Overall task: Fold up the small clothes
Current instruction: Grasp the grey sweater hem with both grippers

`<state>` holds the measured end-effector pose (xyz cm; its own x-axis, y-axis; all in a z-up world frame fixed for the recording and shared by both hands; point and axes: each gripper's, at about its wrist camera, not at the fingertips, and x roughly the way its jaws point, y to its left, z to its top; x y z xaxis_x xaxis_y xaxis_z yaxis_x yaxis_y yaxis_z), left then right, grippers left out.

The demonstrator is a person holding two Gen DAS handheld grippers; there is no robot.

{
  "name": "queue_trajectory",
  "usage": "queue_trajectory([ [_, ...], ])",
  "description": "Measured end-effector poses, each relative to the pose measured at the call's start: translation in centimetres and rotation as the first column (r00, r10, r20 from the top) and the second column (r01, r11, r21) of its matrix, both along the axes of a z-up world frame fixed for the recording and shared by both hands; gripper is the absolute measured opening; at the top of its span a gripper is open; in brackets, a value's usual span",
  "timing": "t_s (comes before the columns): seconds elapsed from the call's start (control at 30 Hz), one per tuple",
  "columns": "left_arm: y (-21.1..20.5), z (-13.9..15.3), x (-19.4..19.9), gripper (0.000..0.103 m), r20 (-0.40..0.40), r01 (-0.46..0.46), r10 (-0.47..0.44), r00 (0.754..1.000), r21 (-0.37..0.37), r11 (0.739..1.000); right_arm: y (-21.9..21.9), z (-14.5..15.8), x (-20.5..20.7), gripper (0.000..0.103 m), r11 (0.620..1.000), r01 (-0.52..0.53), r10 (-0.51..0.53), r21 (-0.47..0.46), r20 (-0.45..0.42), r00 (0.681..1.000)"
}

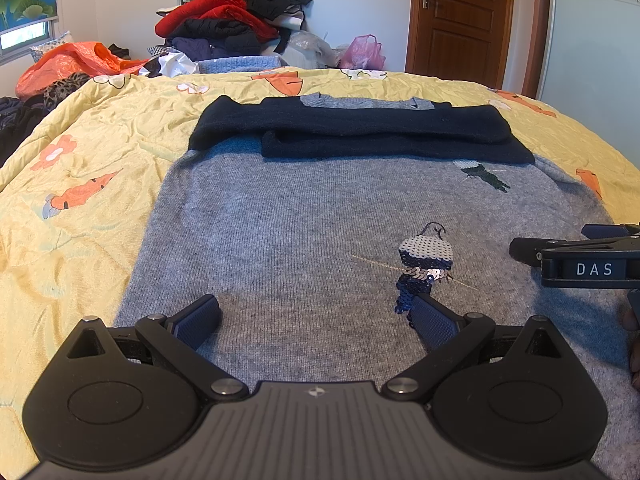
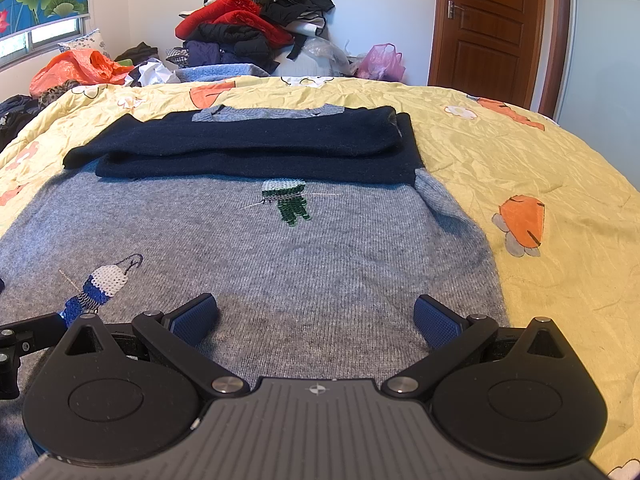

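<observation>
On the yellow quilt (image 1: 100,128), a grey sweater (image 1: 280,220) is laid flat, hem toward the cameras. Both navy sleeves (image 2: 248,144) are folded across the sweater's chest, one lying on top of the other, just below the neckline. Two sequin figures are sewn on the sweater's front: a white-and-blue one (image 1: 424,264) nearer the hem and a white-and-green one (image 2: 290,202) just below the sleeves.

The left gripper (image 1: 316,322) is positioned over the hem end of the sweater, on its left half. Its jaws are spread wide, with nothing between them; the right pad lies at the lower edge of the white-and-blue figure. Contact between pads and knit cannot be confirmed.

The right gripper (image 2: 316,318) is positioned over the hem end of the sweater, on its right half, close to the sweater's right edge. Its jaws are likewise spread wide and empty. In the left wrist view, the side of this gripper is seen at the right frame edge, marked "DAS".

Beyond the sweater, past the far edge of the quilt, a clothes pile (image 1: 236,12) is stacked against the wall. A pink bag (image 2: 380,62) lies to the right of that pile, and a wooden door (image 2: 488,28) stands further right.
</observation>
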<state>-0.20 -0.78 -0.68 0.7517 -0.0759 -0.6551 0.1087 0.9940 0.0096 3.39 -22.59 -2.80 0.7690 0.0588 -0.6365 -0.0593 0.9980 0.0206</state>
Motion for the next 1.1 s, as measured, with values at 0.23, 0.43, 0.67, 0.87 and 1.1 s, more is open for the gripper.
queue_trajectory([
  [0.23,0.0,0.0,0.0,0.103,0.0,0.0,0.0,1.0,0.0,1.0,0.0,0.0,0.0,0.103,1.0,0.0,0.0,0.0,0.0,1.0],
  [0.43,0.0,0.0,0.0,0.103,0.0,0.001,-0.001,1.0,0.0,1.0,-0.1,0.0,-0.2,0.103,1.0,0.001,-0.001,0.001,-0.002,1.0],
  [0.67,0.2,0.7,-1.3,0.103,0.02,-0.026,0.026,0.999,0.013,1.0,-1.3,0.6,-3.8,0.103,0.999,-0.044,0.044,0.005,-0.02,0.999],
  [0.87,0.0,1.8,-7.1,0.103,0.023,0.111,-0.111,0.994,0.025,0.994,-2.2,1.2,-10.9,0.103,0.99,-0.142,0.142,-0.009,-0.014,0.99],
  [1.1,3.5,1.8,-11.3,0.103,-0.015,0.072,-0.072,0.997,0.035,0.997,-5.0,2.8,-15.9,0.103,0.966,-0.245,0.248,0.078,-0.023,0.969],
])
